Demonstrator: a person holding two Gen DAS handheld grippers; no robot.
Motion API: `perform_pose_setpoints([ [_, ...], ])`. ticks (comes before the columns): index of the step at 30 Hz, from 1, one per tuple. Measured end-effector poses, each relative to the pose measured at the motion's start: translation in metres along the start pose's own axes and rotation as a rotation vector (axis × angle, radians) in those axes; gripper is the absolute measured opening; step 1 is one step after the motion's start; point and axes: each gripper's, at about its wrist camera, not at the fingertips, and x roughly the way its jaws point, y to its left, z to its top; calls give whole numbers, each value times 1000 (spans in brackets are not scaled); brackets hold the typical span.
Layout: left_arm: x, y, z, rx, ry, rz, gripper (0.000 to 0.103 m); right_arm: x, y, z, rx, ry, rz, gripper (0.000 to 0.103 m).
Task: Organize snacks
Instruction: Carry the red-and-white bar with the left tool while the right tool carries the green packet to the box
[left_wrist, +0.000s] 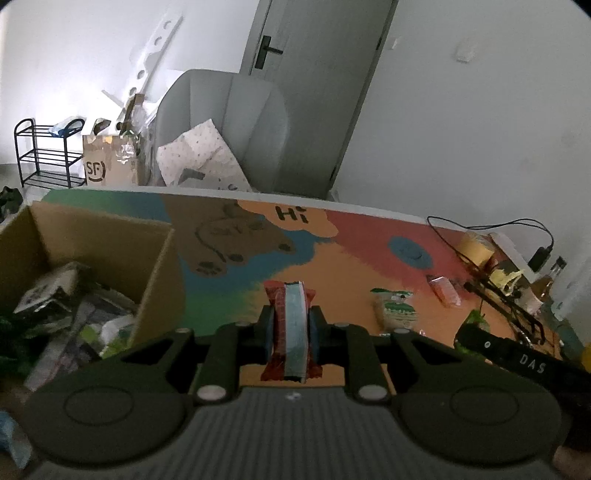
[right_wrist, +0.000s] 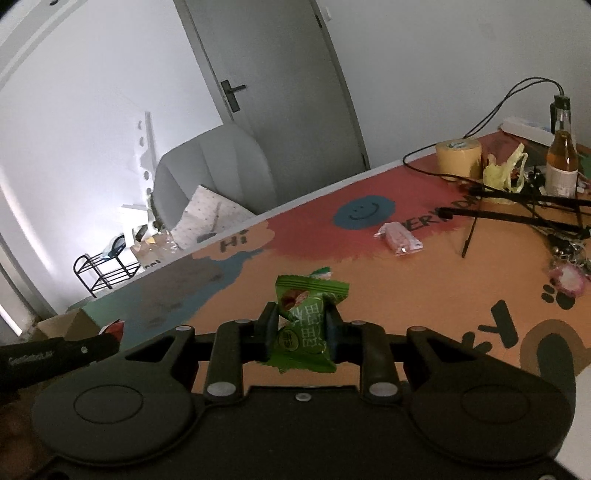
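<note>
My left gripper (left_wrist: 291, 321) is shut on a red and light-blue snack packet (left_wrist: 293, 328), held above the colourful table mat (left_wrist: 332, 266). An open cardboard box (left_wrist: 92, 236) with several packets inside stands to its left. My right gripper (right_wrist: 301, 325) is shut on a green snack packet (right_wrist: 304, 325), also held above the mat (right_wrist: 406, 295). A green-and-white snack packet (left_wrist: 395, 308) and a pink snack packet (left_wrist: 445, 290) lie on the mat to the right; the pink one also shows in the right wrist view (right_wrist: 399, 238).
At the table's right end are a tape roll (right_wrist: 458, 157), a glass bottle (right_wrist: 561, 162), black cables and a folded tripod (right_wrist: 524, 206). A grey chair (left_wrist: 229, 125) and a door (left_wrist: 314, 74) stand beyond the table's far edge.
</note>
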Motion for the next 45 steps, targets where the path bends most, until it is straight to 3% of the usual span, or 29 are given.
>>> perform_pose_setpoints([
  [21, -60, 32, 4, -14, -92, -26, 18, -36, 55, -13, -63, -53, 48, 25],
  [45, -95, 93, 1, -57, -126, 23, 19, -37, 115, -30, -113, -55, 121, 25],
])
